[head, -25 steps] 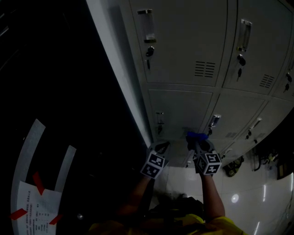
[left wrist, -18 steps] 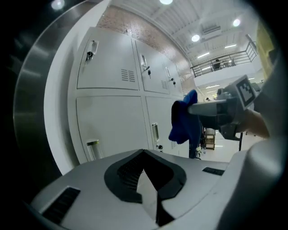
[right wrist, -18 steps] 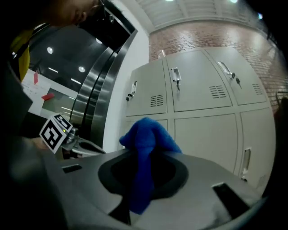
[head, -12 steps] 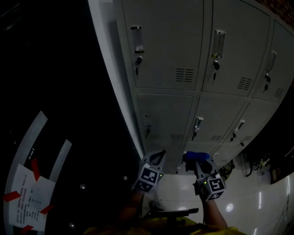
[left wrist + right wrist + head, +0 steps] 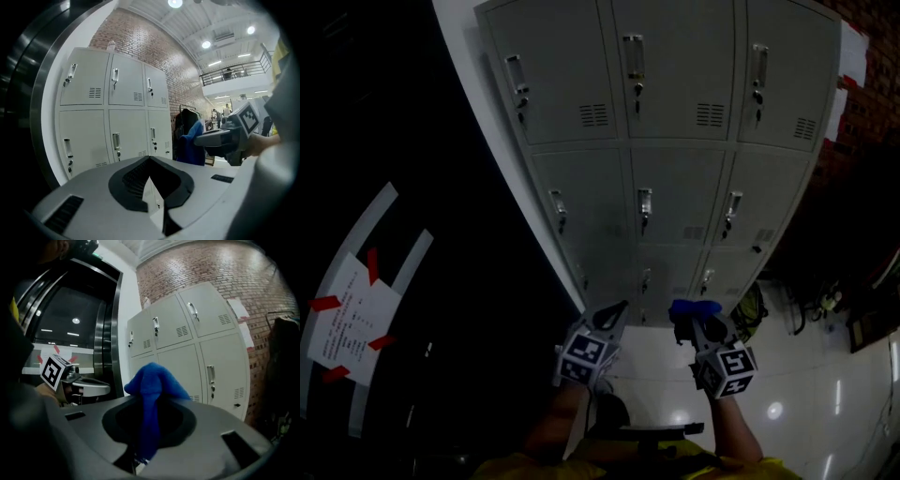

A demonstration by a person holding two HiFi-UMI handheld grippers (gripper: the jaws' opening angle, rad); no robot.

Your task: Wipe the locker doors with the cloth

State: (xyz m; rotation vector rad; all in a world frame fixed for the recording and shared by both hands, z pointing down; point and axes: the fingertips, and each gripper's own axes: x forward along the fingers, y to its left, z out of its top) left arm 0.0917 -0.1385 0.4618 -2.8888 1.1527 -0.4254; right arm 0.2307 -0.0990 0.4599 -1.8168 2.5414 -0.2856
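Lockers (image 5: 675,141) farther off now, cloth (image 5: 152,380) in jaws of right gripper (image 5: 701,323)

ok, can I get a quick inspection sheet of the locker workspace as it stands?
Surface: grey locker doors, all shut; too dim to judge dirt.
Job's things: blue cloth, bunched, clear of the doors.
Clutter: paper sheet with red tape strips, off to the left; unidentified items low beside the lockers.
Grippers: left hand-held gripper shut, empty; right hand-held gripper shut on the cloth; neither touches the lockers.
Cables: nothing seen.
Surroundings: brick wall behind the lockers; glossy white floor.
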